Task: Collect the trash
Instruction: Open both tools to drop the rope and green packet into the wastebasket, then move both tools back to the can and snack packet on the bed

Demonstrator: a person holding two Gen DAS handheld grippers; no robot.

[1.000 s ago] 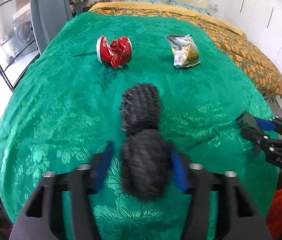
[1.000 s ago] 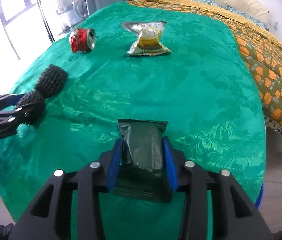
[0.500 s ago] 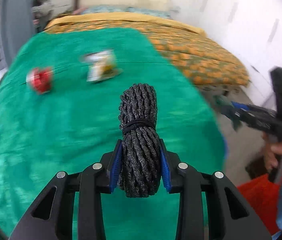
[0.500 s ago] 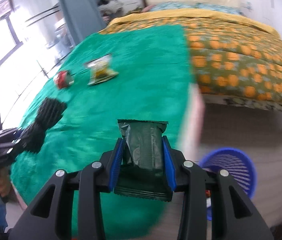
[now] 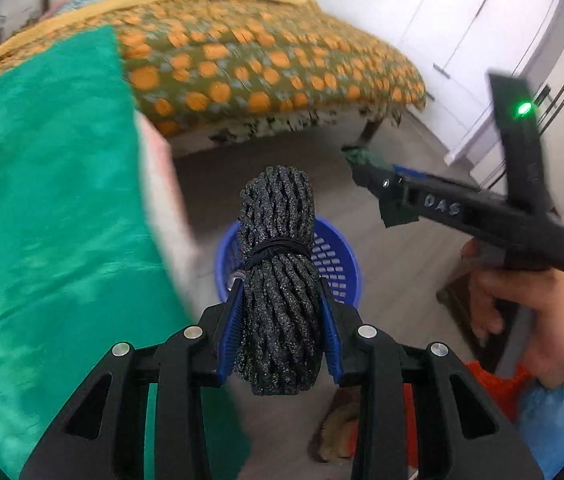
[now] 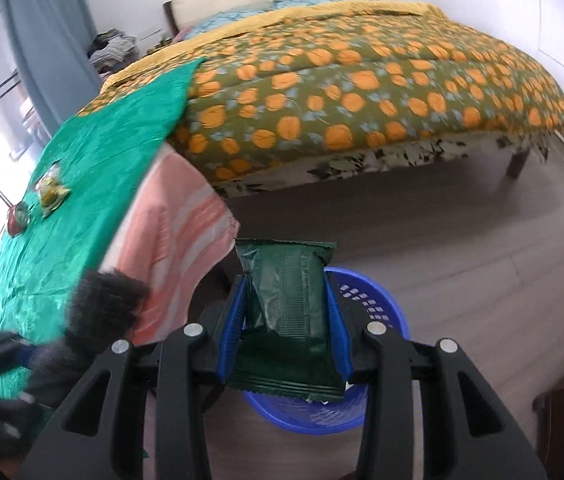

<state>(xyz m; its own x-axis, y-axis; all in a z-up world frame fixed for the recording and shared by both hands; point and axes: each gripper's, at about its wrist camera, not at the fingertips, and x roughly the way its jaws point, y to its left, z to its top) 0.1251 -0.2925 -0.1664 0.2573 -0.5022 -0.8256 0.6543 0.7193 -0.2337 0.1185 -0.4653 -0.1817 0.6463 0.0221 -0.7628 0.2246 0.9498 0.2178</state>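
My left gripper (image 5: pixel 280 308) is shut on a black rope bundle (image 5: pixel 278 264) tied with a black band, held above a blue basket (image 5: pixel 334 256) on the floor. My right gripper (image 6: pixel 288 312) is shut on a dark green wrapper (image 6: pixel 288 312), held above the same blue basket (image 6: pixel 378 308). The right gripper also shows in the left wrist view (image 5: pixel 370 172), to the right of the rope. The rope bundle shows blurred in the right wrist view (image 6: pixel 102 300). A crushed red can (image 6: pixel 18 216) and a yellow snack bag (image 6: pixel 52 190) lie on the green cloth (image 6: pixel 82 184).
The green cloth (image 5: pixel 42 208) covers a table to the left, with a pink striped cloth (image 6: pixel 178 224) hanging at its edge. A bed with an orange-patterned cover (image 6: pixel 362 88) stands behind. Grey floor (image 5: pixel 282 168) surrounds the basket. White cupboards (image 5: pixel 462 32) line the right wall.
Both grippers have swung right, away from the green table and out over the floor, carrying the rope bundle and the wrapper. The blue basket now lies beneath both.
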